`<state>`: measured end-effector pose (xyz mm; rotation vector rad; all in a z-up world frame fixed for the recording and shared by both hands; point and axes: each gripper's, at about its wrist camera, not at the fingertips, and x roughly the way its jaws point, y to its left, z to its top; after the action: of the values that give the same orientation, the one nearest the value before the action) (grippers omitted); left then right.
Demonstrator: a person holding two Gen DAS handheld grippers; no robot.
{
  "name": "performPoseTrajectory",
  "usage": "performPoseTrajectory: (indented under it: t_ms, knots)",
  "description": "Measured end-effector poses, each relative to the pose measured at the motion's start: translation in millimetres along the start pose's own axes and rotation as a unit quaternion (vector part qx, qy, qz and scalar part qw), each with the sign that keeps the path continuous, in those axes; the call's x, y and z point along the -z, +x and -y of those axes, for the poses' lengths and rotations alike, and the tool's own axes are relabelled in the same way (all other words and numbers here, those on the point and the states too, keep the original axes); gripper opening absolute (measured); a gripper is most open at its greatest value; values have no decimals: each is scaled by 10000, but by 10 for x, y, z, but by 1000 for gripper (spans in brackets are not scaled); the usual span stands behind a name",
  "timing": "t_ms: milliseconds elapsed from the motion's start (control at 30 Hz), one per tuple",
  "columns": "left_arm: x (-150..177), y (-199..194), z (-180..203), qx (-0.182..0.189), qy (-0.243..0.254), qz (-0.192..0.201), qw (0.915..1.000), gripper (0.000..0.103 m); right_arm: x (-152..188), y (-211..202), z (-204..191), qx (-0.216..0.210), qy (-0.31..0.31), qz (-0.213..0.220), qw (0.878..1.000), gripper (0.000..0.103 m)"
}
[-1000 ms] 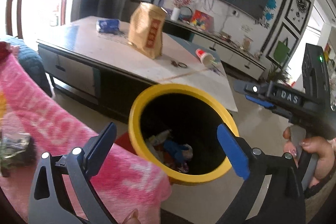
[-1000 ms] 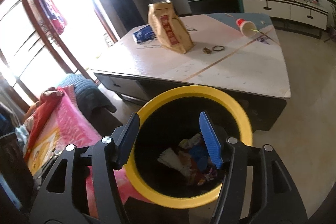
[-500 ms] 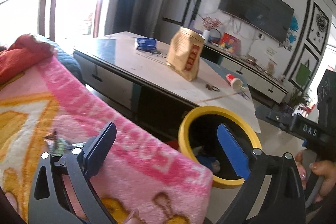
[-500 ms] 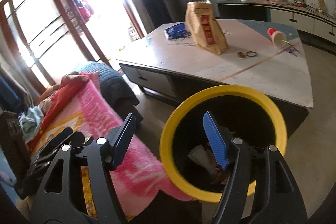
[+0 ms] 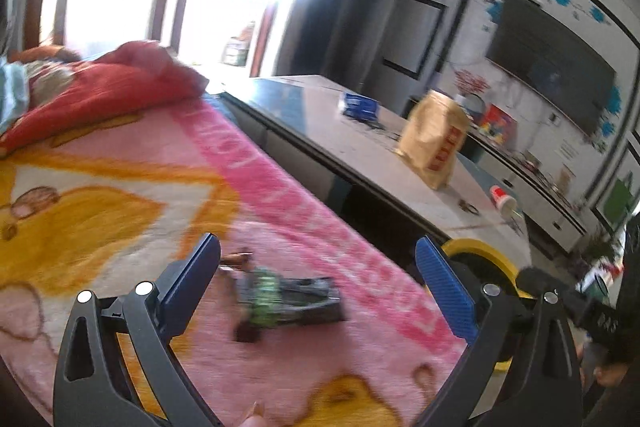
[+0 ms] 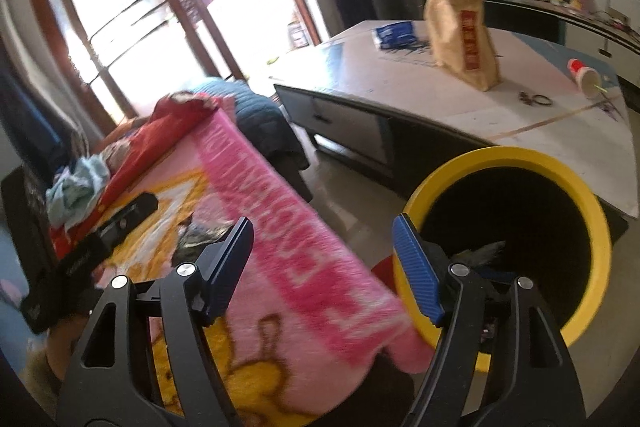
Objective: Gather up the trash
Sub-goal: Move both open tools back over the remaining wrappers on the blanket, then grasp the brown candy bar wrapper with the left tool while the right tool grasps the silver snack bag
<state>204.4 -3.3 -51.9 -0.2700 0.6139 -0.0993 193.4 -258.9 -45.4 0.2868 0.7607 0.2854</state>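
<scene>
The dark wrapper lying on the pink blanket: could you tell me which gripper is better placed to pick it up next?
Left. The left gripper is open with the wrapper framed between its fingers, while the right gripper, jaws opening and empty, sits beside the yellow bin.

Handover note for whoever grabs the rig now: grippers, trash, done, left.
Left gripper: open, empty, aimed at the dark wrapper lying on the pink blanket.
Right gripper: jaws opening, nothing between them, beside the yellow bin.
Done: some trash already in the bin.
Left: grab the wrapper and bin it; the paper bag and cup are on the table.
</scene>
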Motion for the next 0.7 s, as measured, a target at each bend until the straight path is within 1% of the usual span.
performPoseTrajectory:
  t_ms: [233,400,433,500,533,600,700]
  knots:
    - [-46,-24,-383,-289,-339,-43,9990,95,119,371,-484,-262,-462,-369,9979,64]
    - [-38,-31,-589,-329,-573,-129,9977,94,161,625,-667,-374,-429,-559,9968,64]
    - [-33,-28,-620,-329,-609,-150,9975,91,169,654,-678,-395,-390,-589,9967,64]
    - [-24,-11,-683,-315,-679,-213,9970,77,163,737,-715,-462,-276,-651,9964,64]
    - [-16,8,-716,-312,-706,-266,9967,75,156,792,-738,-511,-213,-676,9962,64]
    - [-7,35,-745,-275,-760,-340,9962,65,153,890,-785,-552,-188,-755,9954,64]
    - [2,94,-787,-177,-863,-478,9950,58,146,1024,-800,-658,-78,-908,9937,63]
